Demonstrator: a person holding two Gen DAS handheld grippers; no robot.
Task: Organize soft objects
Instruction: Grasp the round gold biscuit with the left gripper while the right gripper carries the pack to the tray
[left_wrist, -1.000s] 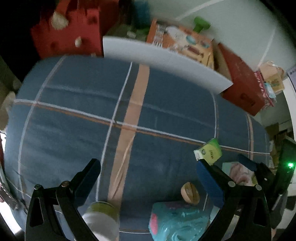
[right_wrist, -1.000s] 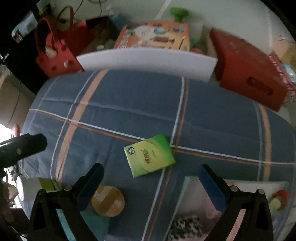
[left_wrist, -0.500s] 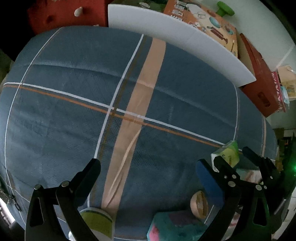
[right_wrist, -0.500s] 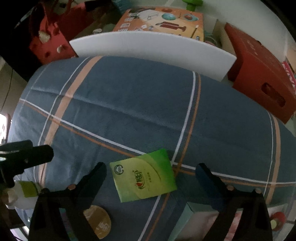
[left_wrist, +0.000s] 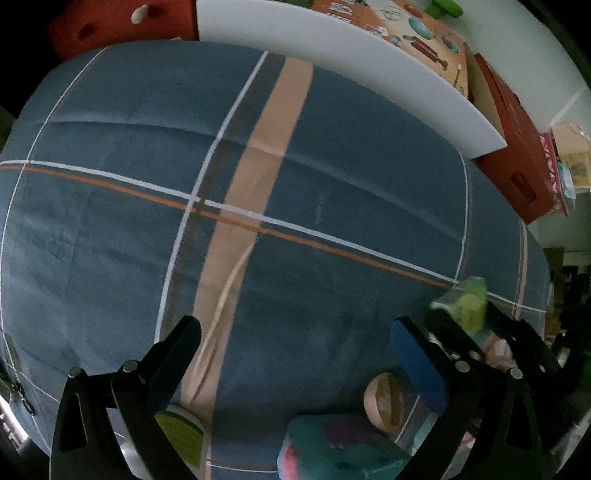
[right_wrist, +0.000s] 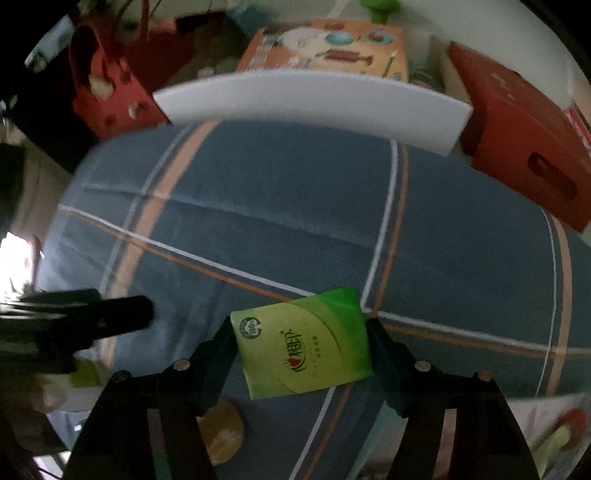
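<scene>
A green tissue pack (right_wrist: 303, 350) lies on the blue plaid cloth (right_wrist: 295, 221). It sits between the fingers of my right gripper (right_wrist: 299, 332), whose jaws are closing, with a pad against each side edge. The left wrist view shows the same pack (left_wrist: 465, 302) at the right, inside the right gripper's black fingers (left_wrist: 450, 332). My left gripper (left_wrist: 295, 328) hangs open over bare cloth (left_wrist: 295, 184) with nothing between its fingers. A teal plush toy (left_wrist: 332, 450) lies just below it.
A tan round disc (left_wrist: 384, 400) and a white bottle with a green label (left_wrist: 181, 435) lie at the cloth's near edge. A white foam board (right_wrist: 314, 96), red boxes (right_wrist: 517, 155) and an orange toy box (right_wrist: 332, 48) line the far side. A pale tray (right_wrist: 535, 417) sits lower right.
My right gripper has come down over the green pack and narrowed its jaws onto it. The left gripper has sunk closer to the cloth and stays open.
</scene>
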